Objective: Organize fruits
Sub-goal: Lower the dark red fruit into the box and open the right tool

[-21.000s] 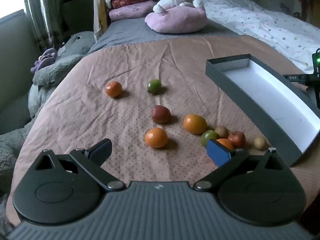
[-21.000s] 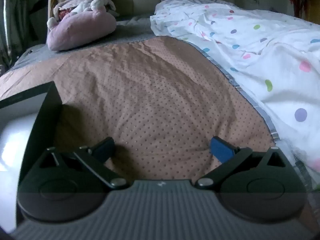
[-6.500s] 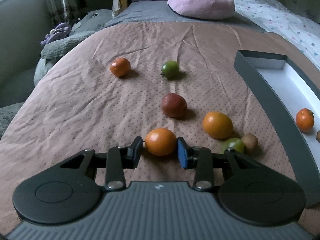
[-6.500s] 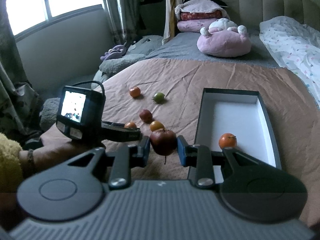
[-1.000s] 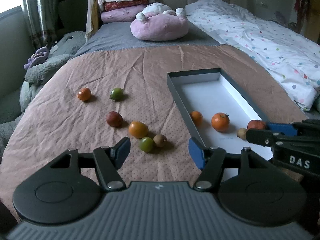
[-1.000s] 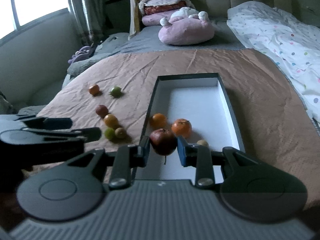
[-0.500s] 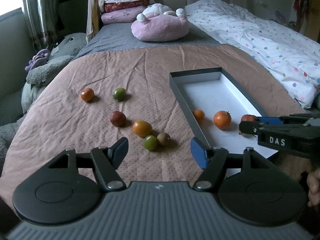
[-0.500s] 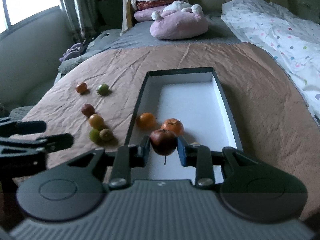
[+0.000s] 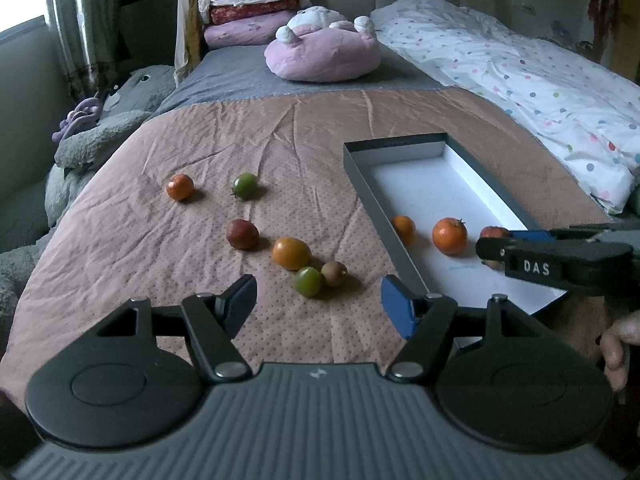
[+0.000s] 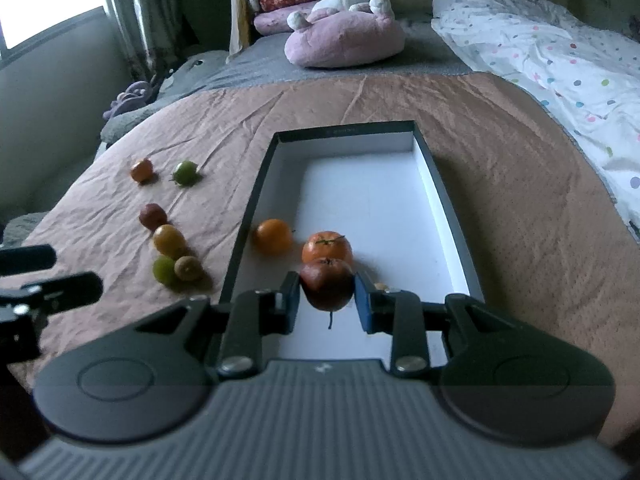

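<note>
My right gripper (image 10: 327,298) is shut on a dark red apple (image 10: 326,285), held over the near end of the grey box (image 10: 244,232) with its white floor. Inside the box lie an orange (image 10: 273,236) and a tangerine (image 10: 327,247); a small brown fruit peeks out beside the right finger. My left gripper (image 9: 318,304) stands open over the brown bedspread with nothing between its fingers. Just beyond it lie a green fruit (image 9: 307,281), a kiwi (image 9: 334,273), an orange (image 9: 291,253), a dark red fruit (image 9: 242,233), a green tomato (image 9: 245,185) and a small orange fruit (image 9: 180,186).
A pink plush cushion (image 9: 322,56) and stacked pillows (image 9: 252,16) sit at the head of the bed. A white polka-dot duvet (image 9: 520,76) covers the right side. Grey plush toys (image 9: 92,140) lie off the bed's left edge. A hand (image 9: 616,346) shows at the right.
The right gripper has come down and forward over the box with the apple still in it. The left gripper has barely shifted, its jaws a touch wider.
</note>
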`<action>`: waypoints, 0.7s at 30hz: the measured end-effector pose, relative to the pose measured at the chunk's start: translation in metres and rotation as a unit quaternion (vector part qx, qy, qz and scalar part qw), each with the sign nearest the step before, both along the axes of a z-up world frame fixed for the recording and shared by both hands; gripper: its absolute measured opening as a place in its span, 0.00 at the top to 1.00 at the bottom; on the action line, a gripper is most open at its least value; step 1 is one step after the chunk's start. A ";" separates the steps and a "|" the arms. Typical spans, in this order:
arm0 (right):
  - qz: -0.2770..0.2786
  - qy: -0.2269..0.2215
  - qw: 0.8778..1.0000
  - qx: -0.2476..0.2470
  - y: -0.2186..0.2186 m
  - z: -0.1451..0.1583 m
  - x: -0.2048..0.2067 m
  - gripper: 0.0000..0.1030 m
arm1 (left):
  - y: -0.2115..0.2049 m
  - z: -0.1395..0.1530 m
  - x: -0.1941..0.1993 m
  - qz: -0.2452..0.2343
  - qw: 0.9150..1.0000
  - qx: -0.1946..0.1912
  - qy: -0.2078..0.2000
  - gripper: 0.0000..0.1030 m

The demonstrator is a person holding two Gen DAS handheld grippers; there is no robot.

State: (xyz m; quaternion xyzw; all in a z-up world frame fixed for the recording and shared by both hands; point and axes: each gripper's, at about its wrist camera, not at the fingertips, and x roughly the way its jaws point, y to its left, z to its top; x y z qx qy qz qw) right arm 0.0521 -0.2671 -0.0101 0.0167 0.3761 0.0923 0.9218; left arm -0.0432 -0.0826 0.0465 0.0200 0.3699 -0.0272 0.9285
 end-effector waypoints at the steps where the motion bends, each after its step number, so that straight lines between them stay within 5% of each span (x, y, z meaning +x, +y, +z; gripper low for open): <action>1: -0.001 0.002 1.000 -0.001 0.000 0.000 0.002 0.68 | 0.000 0.000 0.000 0.000 1.000 0.001 0.000 0.28; 21: -0.027 -0.019 0.999 -0.023 -0.018 -0.007 0.029 0.68 | 0.008 -0.009 -0.002 0.007 1.000 0.003 0.013 0.28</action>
